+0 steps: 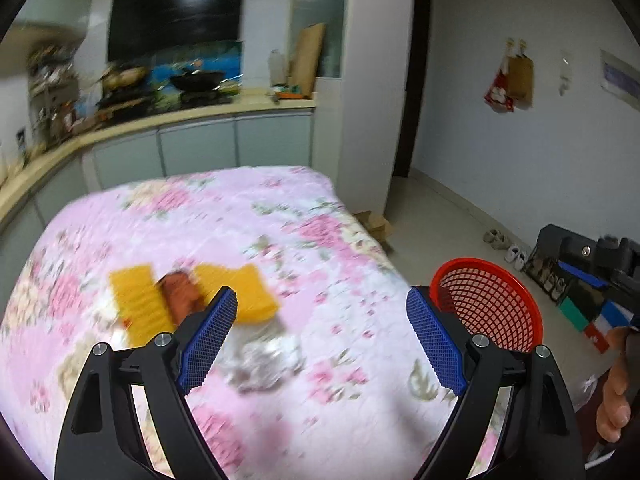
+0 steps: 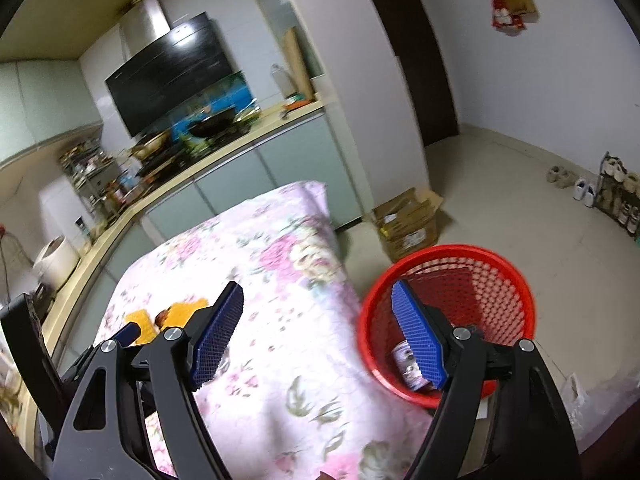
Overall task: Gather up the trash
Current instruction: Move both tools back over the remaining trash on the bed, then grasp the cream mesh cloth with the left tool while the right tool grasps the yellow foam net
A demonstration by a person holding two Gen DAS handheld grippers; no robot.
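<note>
A crumpled ball of silvery-white wrapping [image 1: 267, 364] lies on the pink floral cloth [image 1: 224, 224] of the table. Beyond it lie two yellow sponges [image 1: 138, 304] with a reddish-brown scrap [image 1: 182, 294] between them. My left gripper [image 1: 322, 308] hovers open above the crumpled ball, with nothing between its blue pads. A red mesh basket [image 2: 468, 280] stands on the floor off the table's right edge and holds a small can-like piece of trash [image 2: 408, 364]. My right gripper [image 2: 318, 304] hangs open and empty over the table's right edge, with its right finger [image 2: 420, 340] in front of the basket.
A kitchen counter [image 1: 168, 120] with a wok and clutter runs behind the table. A cardboard box [image 2: 408, 220] sits on the floor past the basket, with shoes and a shoe rack [image 2: 620, 192] along the right wall. A hand [image 1: 614, 392] shows at the right edge of the left wrist view.
</note>
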